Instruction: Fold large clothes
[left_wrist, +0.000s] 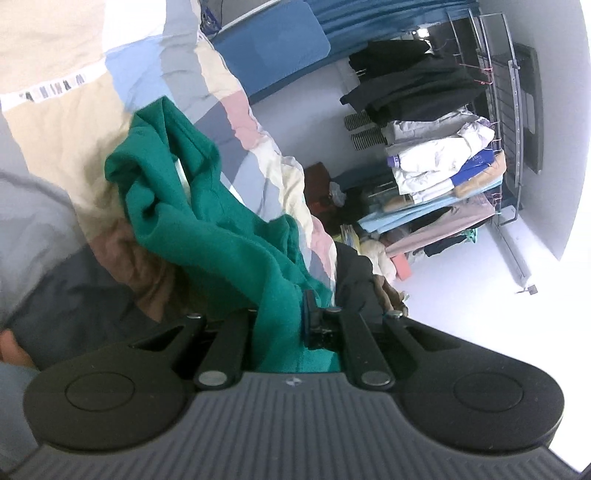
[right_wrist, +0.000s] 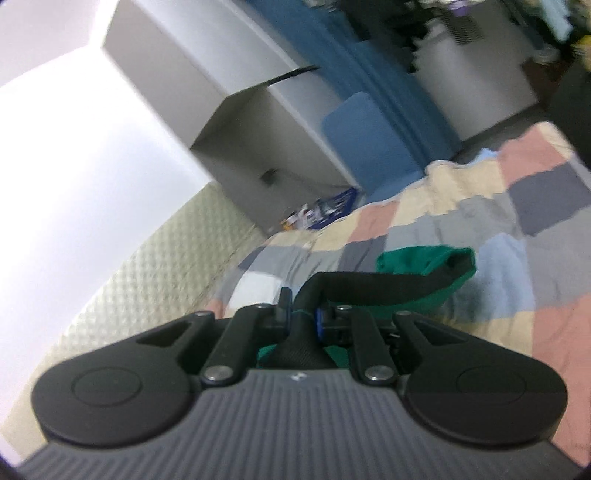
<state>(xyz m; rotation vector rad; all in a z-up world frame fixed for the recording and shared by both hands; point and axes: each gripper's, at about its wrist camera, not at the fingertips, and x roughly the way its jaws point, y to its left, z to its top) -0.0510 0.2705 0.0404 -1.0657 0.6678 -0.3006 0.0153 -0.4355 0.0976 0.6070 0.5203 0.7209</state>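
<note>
Ideally, the green garment (left_wrist: 221, 236), clamped in both left tongs (left_wrist: 280, 317) and right tongs (right_wrist: 301, 317), should be lifted evenly, kept taut over the bed (right_wrist: 480, 206).

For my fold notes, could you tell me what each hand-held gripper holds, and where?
Left hand-held gripper pinches green garment fabric; right clamps its black band.

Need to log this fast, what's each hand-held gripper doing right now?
Left hand-held gripper: shut on the green garment.
Right hand-held gripper: shut on the garment's black trim.
</note>
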